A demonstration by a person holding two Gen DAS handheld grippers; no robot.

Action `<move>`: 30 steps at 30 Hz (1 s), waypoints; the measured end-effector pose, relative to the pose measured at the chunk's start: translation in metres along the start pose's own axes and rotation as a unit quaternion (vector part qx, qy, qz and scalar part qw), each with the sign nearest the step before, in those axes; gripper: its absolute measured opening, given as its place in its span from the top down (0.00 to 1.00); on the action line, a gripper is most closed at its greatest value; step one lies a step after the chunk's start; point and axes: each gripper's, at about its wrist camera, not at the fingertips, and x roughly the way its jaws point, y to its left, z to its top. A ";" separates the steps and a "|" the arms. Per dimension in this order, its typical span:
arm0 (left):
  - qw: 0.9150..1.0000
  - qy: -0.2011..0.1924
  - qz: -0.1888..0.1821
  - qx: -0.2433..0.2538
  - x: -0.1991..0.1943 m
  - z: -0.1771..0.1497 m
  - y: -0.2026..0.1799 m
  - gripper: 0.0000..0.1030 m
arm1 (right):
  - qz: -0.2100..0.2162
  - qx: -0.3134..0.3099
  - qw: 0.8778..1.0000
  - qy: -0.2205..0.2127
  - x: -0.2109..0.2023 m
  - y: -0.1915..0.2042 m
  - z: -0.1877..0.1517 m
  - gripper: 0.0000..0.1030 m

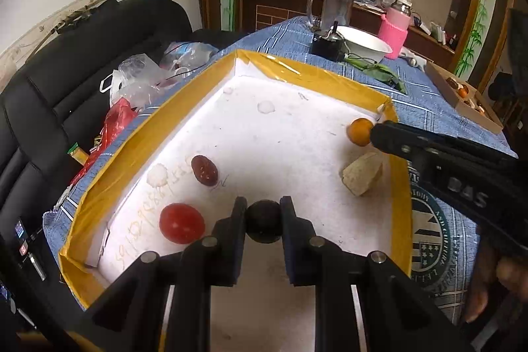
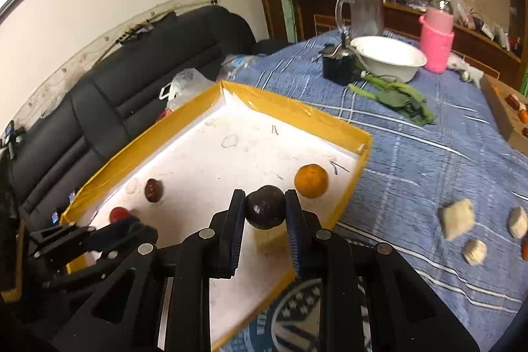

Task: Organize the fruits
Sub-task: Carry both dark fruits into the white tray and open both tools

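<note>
We saw each gripper clamped on a dark round fruit above the yellow-rimmed tray [image 2: 307, 112]. The left gripper [image 1: 263, 213] had its jaws closed on one dark fruit [image 1: 264, 221]; the right gripper [image 2: 265, 208] squeezed another dark fruit [image 2: 266, 210]. Both fruits were round, with no long axis we could tell. In the left view, the oval red date [image 1: 204, 170] lay at eleven o'clock of the held fruit, its long axis running toward eleven; the tomato [image 1: 181, 222] at nine, the orange [image 1: 359, 131] at two.
</note>
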 end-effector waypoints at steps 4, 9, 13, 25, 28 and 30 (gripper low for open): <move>1.000 0.007 0.005 -0.005 0.006 0.002 0.003 0.78 | 0.000 -0.004 1.000 0.012 0.016 0.001 0.004 0.78; 1.000 0.013 0.016 -0.011 0.012 0.002 0.007 0.78 | -0.004 -0.008 1.000 0.023 0.030 0.002 0.009 0.78; 1.000 0.017 0.020 -0.014 0.016 0.001 0.009 0.78 | -0.009 -0.016 0.999 0.034 0.041 0.003 0.011 0.78; 0.998 0.015 0.050 -0.016 0.015 0.000 0.017 0.48 | -0.012 -0.009 0.999 0.047 0.048 -0.002 0.011 0.63; 0.997 -0.005 0.070 -0.024 0.005 -0.002 0.021 0.23 | -0.007 0.002 1.000 0.028 0.031 -0.007 0.013 0.31; 0.996 -0.021 0.086 -0.019 -0.003 -0.003 0.021 0.23 | -0.005 0.006 1.000 0.010 0.015 -0.010 0.014 0.31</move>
